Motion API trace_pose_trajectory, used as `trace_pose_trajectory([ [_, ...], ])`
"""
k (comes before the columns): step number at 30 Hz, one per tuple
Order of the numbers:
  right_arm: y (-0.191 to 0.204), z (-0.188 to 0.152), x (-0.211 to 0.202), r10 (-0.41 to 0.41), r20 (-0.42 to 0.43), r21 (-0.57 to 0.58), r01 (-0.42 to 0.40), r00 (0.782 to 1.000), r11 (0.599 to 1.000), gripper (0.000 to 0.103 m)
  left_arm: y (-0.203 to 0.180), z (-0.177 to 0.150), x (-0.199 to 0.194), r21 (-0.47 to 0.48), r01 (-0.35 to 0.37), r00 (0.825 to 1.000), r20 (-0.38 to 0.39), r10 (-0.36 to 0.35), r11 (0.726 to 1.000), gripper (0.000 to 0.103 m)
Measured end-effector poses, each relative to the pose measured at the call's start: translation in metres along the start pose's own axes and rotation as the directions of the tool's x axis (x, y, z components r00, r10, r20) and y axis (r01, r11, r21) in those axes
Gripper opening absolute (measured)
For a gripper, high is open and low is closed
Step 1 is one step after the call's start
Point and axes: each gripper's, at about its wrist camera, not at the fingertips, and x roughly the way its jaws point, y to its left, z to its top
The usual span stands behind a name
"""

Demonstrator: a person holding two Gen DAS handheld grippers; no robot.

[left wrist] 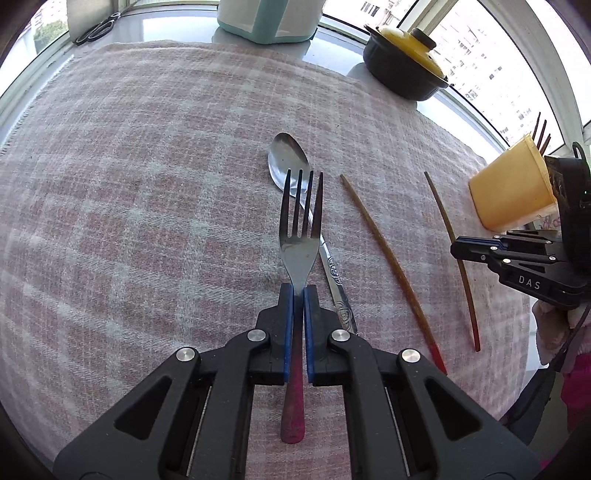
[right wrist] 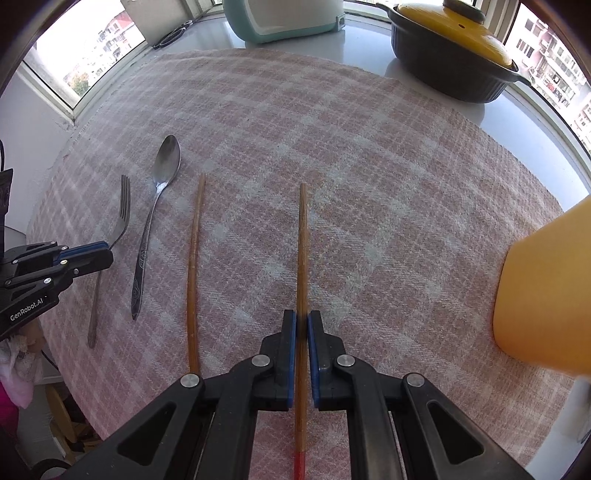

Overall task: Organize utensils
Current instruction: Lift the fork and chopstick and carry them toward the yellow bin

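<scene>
My left gripper (left wrist: 298, 293) is shut on a metal fork (left wrist: 301, 218) with a reddish handle, gripping its neck; the tines point away. Just beyond it, a metal spoon (left wrist: 289, 158) lies on the pink checked cloth (left wrist: 147, 184). In the right wrist view, my right gripper (right wrist: 302, 321) is shut on a brown chopstick (right wrist: 303, 240) with a red end. A second chopstick (right wrist: 194, 266) lies parallel to its left, then the spoon (right wrist: 162, 173) and the fork (right wrist: 123, 206) with the left gripper (right wrist: 105, 254). A yellow cup (right wrist: 546, 295) stands at the right.
A dark pot with a yellow lid (right wrist: 454, 51) and a teal-and-white appliance (right wrist: 284, 18) stand on the grey sill behind the cloth. Scissors (left wrist: 96, 27) lie at the far left. The yellow cup (left wrist: 513, 188) holds several sticks. Windows ring the table.
</scene>
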Motion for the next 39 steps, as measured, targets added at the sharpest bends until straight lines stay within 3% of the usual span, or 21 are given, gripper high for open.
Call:
trace_pose_trajectory([
  [15,-0.005,-0.027,-0.067,0.004,0.174,0.021,-0.008,0.985,1.0,0.004,-0.042,0.009,-0.042,0.032,0.048,0.989,0.135,-0.052,0.998,0.003],
  [39,-0.025,-0.049,-0.139,-0.058,0.335,0.028,0.052,0.94,0.998,0.004,-0.093,0.016,-0.084,0.107,0.062,0.959,0.27,-0.089,0.992,0.003],
])
